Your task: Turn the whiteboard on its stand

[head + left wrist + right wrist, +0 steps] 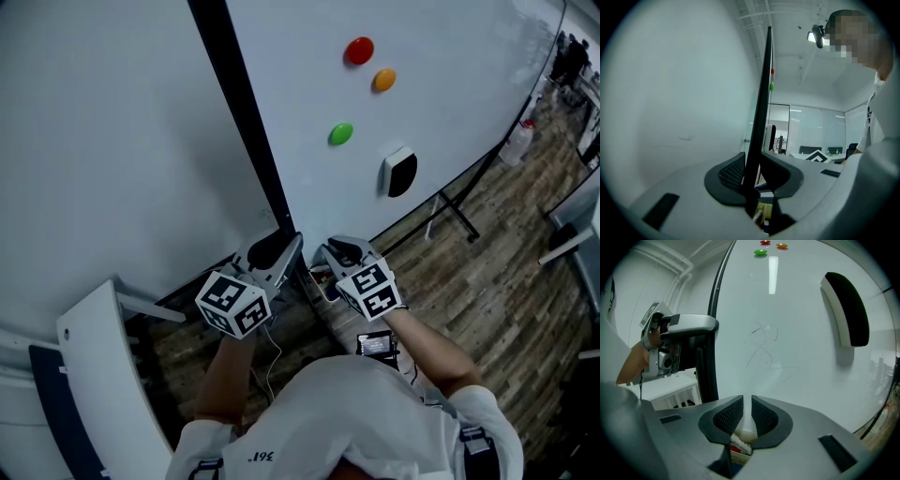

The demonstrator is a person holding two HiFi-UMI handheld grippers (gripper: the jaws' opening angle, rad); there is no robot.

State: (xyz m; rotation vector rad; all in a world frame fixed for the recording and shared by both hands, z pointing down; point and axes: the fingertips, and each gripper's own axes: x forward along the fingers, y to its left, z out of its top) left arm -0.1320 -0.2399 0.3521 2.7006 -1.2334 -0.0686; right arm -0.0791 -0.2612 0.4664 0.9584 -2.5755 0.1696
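**A:** Where does the big white whiteboard (450, 112) lie from the tools?

**B:** Dead ahead of both. Its thin black side edge (761, 93) runs twelve to six in the left gripper view. It passes straight through the left gripper (752, 174), whose jaws are clamped on it.

**A:** And the right gripper (751, 411)?

**B:** Just beside the left, at its three o'clock in the head view. Its jaws are drawn narrow and hold nothing. The tips are at the board's face, touching or not I cannot tell.

**A:** Which hand leads?

**B:** The left, I'd judge. It has the upright edge, which must be carried round sideways.
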